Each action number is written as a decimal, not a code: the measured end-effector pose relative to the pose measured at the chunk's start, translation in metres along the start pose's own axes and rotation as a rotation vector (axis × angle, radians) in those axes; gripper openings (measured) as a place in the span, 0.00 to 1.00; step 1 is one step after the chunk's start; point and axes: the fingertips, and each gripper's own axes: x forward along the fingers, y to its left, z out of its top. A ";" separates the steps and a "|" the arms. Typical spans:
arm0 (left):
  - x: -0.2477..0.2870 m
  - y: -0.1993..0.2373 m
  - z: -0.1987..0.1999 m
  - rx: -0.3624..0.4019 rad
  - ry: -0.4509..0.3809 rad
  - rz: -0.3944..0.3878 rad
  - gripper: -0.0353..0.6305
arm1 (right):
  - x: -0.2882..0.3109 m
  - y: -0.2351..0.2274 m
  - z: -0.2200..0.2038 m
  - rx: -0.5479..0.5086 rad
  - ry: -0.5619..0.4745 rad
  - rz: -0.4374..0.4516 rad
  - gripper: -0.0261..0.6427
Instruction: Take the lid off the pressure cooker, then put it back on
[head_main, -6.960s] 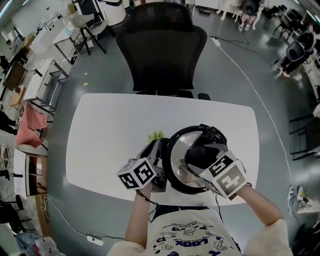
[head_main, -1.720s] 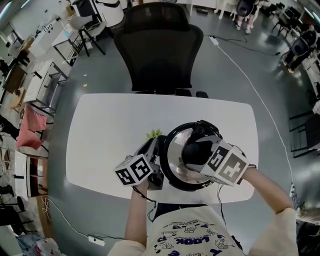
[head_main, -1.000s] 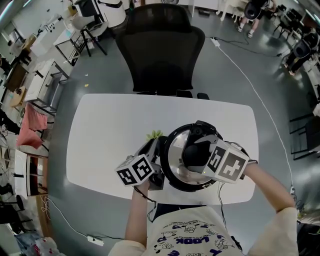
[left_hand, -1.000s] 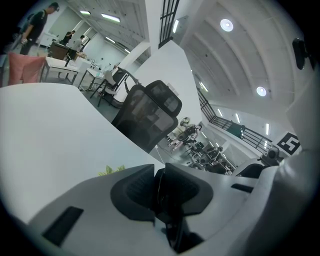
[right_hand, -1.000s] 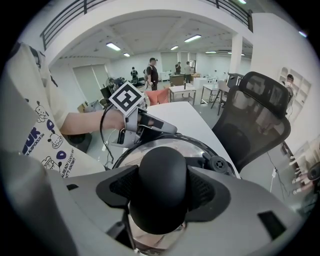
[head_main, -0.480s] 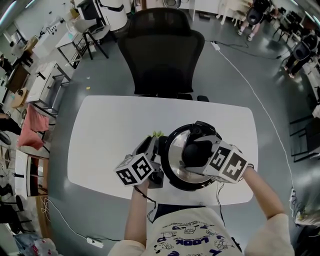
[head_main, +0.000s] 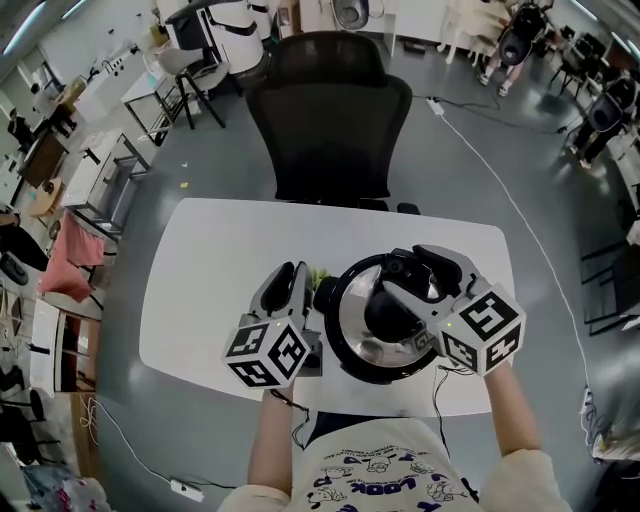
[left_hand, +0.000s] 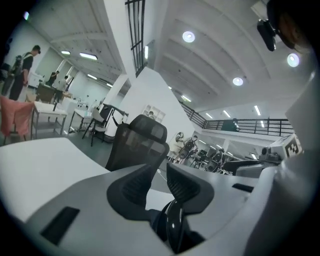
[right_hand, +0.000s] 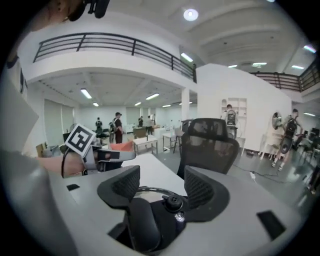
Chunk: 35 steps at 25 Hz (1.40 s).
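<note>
The round steel lid with its black handle sits on the black pressure cooker on the white tabletop, just below the released fingers of both grippers; the left gripper has just been opening and the right gripper narrowing, with nothing pinched in either, so reseating looks done and the next move calls only for drawing clear.

Floor: smooth grey floor, a white cable trailing across it.
Table: white table with rounded corners.
Seat: black mesh office chair drawn up at the table's far edge.
Left side: metal-framed desks.
Overhead: round downlights in a white ceiling, and a railed mezzanine.
</note>
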 end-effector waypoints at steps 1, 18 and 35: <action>-0.004 -0.006 0.009 0.031 -0.024 0.002 0.20 | -0.006 -0.005 0.006 0.016 -0.039 -0.039 0.46; -0.049 -0.100 0.066 0.331 -0.240 -0.046 0.07 | -0.098 -0.030 0.037 0.094 -0.387 -0.478 0.06; -0.064 -0.117 0.067 0.387 -0.267 -0.044 0.07 | -0.116 -0.029 0.027 0.140 -0.408 -0.548 0.06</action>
